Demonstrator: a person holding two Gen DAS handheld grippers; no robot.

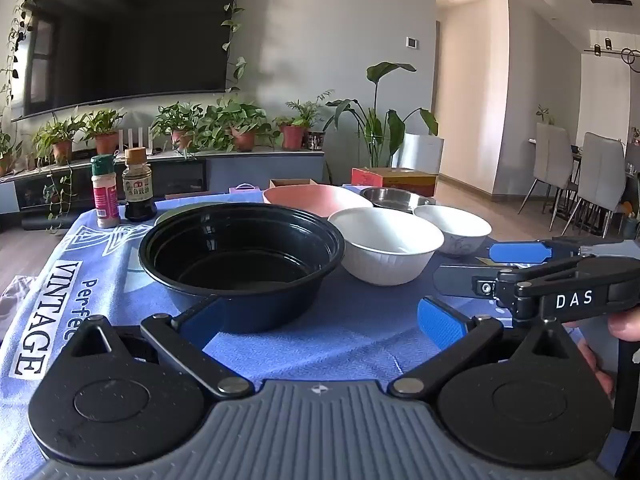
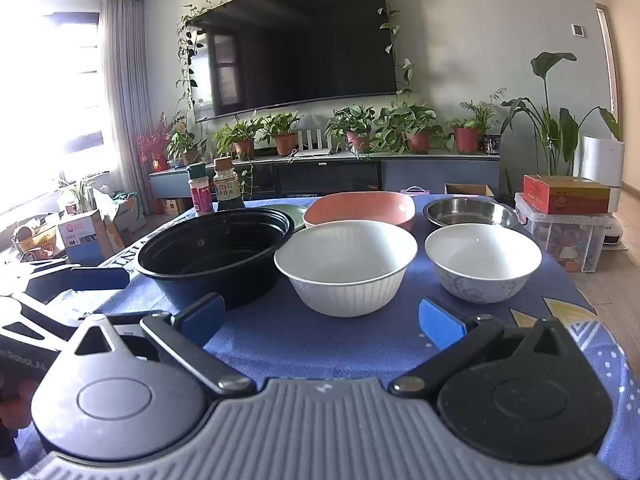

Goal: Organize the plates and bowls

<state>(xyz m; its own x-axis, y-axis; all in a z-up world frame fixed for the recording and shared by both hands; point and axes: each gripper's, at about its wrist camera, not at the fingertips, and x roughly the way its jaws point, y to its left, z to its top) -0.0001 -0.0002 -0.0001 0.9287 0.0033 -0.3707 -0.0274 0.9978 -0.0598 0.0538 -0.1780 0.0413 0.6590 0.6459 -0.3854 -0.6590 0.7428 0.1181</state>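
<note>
A black plastic bowl stands at the near left of the blue cloth. A ribbed white bowl is beside it, and a patterned white bowl is to the right. Behind them are a pink bowl and a steel bowl. A grey-green plate edge shows behind the black bowl. My left gripper is open and empty, just in front of the black bowl. My right gripper is open and empty, in front of the ribbed bowl.
A spice jar and a soy sauce bottle stand at the far left of the table. The right gripper's body lies at the right of the left view. Boxes stand past the table's right edge.
</note>
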